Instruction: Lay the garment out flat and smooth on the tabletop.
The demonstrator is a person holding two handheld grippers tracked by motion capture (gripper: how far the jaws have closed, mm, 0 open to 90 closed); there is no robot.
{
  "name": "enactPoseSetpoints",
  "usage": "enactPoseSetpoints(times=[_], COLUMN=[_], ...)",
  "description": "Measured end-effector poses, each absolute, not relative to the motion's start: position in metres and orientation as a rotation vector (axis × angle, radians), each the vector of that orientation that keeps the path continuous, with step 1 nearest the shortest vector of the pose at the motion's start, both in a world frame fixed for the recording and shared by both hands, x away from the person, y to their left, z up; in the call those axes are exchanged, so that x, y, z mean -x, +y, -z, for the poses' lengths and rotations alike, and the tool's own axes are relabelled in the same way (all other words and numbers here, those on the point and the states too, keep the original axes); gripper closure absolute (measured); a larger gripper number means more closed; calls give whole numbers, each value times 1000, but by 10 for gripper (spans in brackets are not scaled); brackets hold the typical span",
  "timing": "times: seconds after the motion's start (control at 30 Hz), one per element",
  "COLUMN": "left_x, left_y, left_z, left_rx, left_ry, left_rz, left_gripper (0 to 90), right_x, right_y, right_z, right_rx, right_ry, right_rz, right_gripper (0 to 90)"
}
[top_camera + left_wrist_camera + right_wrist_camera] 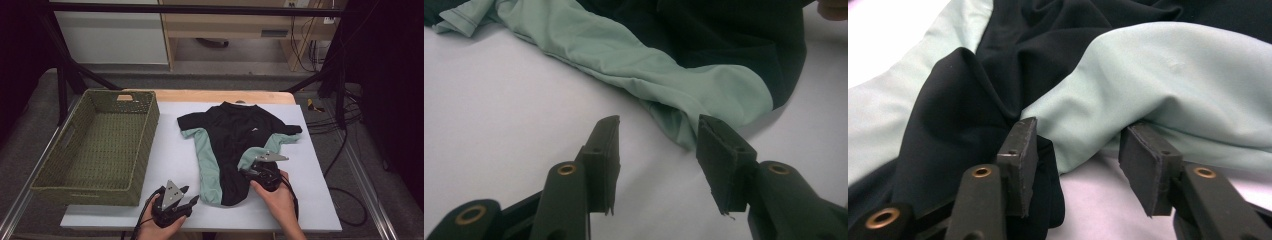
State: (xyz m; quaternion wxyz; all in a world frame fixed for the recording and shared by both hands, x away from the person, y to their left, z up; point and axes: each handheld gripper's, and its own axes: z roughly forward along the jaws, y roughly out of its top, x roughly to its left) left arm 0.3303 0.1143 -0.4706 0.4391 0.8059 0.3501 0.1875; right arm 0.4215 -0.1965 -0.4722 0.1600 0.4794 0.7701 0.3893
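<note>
On white mat btwn green basket & table's right edge lies the black/mint shirt, front up, collar away from me. At its lower right hem my right gripper has jaws apart, nothing pinched, w/ mint fold just ahead. My left gripper sits off the lower left hem, jaws apart & empty, mint corner just beyond the tips.

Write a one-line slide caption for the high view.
Both tools, left and right, open at the hem of a black-and-mint shirt beside a green woven basket.
</note>
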Motion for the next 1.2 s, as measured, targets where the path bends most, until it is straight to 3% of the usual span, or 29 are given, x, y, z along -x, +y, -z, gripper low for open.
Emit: enactPoseSetpoints(times=[0.13, 0.37, 0.87, 1.2], left_x=[-330, -328, -326, -327], left_y=[113, 112, 106, 90], left_z=[471, 470, 471, 477], left_rx=[-1999, -1998, -2021, -2072], left_ry=[864, 858, 839, 825], left_rz=[-459, -460, -434, -392], left_gripper=[518, 515, 514, 521], right_x=[-423, -420, -365, -346], right_y=[-193, -188, -241, -277], right_z=[473, 474, 442, 452], right_rx=[-1358, -1346, -1378, -1435], right_ry=[2203, 2242, 2171, 2152], right_rz=[-1099, -1068, -1105, -968], right_gripper=[529, 892, 900, 900])
